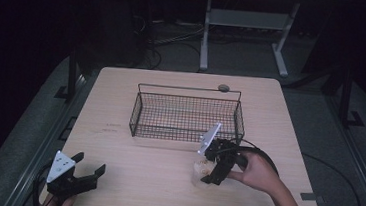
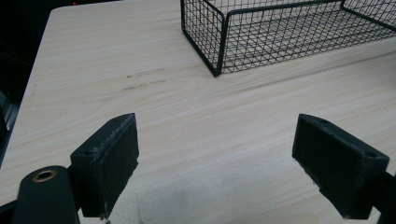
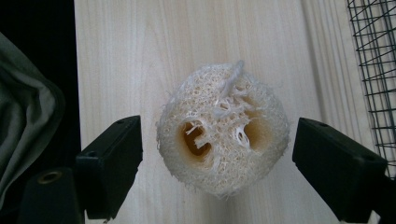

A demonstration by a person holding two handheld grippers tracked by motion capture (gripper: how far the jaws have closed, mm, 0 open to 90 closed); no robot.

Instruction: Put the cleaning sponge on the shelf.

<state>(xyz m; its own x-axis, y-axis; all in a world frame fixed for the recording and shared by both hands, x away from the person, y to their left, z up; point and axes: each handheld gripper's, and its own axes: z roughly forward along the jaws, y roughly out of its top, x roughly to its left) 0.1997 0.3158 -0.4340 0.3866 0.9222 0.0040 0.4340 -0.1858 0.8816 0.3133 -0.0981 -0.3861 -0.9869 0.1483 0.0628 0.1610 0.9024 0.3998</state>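
Note:
A pale round loofah piece stands on end on the wooden table, its holes facing up. My right gripper hangs over it, open, a jaw on either side with a small gap on both. From above, the loofah lies right of centre near the front edge under the right gripper, which a hand holds. A black wire basket stands empty mid-table, just behind them. My left gripper sits at the front left corner, open with nothing in it, and is also seen as the left gripper facing the basket's corner.
A small dark round object lies on the table behind the basket's rear rim. The basket's mesh wall is close on the right gripper's right side. Grey cloth hangs past the table edge. Desk legs stand on the floor beyond.

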